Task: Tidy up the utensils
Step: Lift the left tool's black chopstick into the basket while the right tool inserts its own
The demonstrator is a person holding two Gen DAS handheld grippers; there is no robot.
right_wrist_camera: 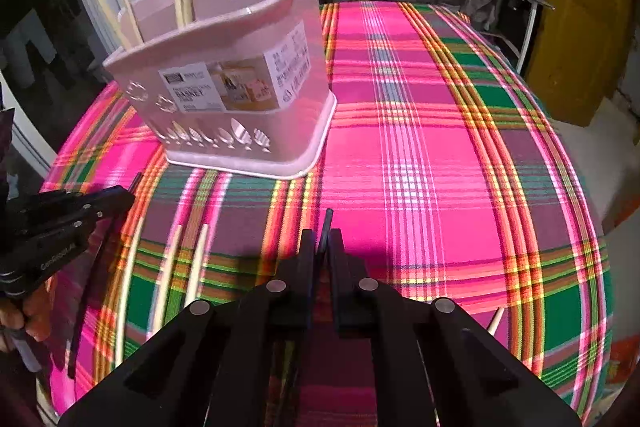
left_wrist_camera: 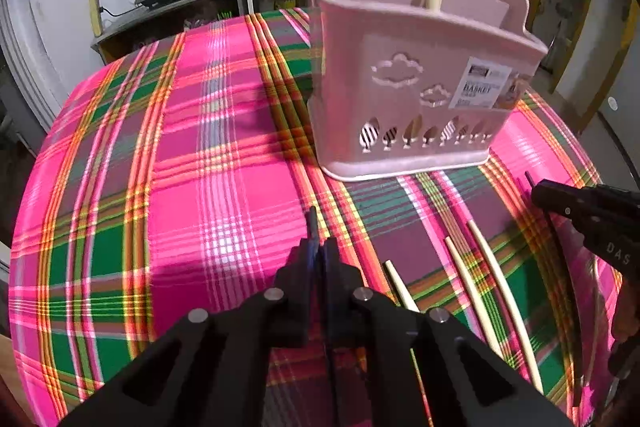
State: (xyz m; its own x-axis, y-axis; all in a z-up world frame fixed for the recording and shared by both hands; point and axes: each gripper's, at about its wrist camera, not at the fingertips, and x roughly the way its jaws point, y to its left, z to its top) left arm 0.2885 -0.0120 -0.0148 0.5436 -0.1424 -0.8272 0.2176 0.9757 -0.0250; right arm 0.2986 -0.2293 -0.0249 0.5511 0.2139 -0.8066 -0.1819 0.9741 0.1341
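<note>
Pink plaid cloth (right_wrist_camera: 420,147) covers the table under both your tools. Your left gripper (left_wrist_camera: 319,247) is closed on a dark chopstick (left_wrist_camera: 312,223), and your right gripper (right_wrist_camera: 325,243) pinches another dark stick (right_wrist_camera: 327,223). Beyond the jaws, pale chopsticks (left_wrist_camera: 486,267) lie near the table's front edge, and the pink basket (left_wrist_camera: 404,87) stands mid-table with several already upright inside. You look mid-carry; next, I judge, each stick needs tipping upright over a compartment. How far the gripped sticks run back is hidden by the jaws.
</note>
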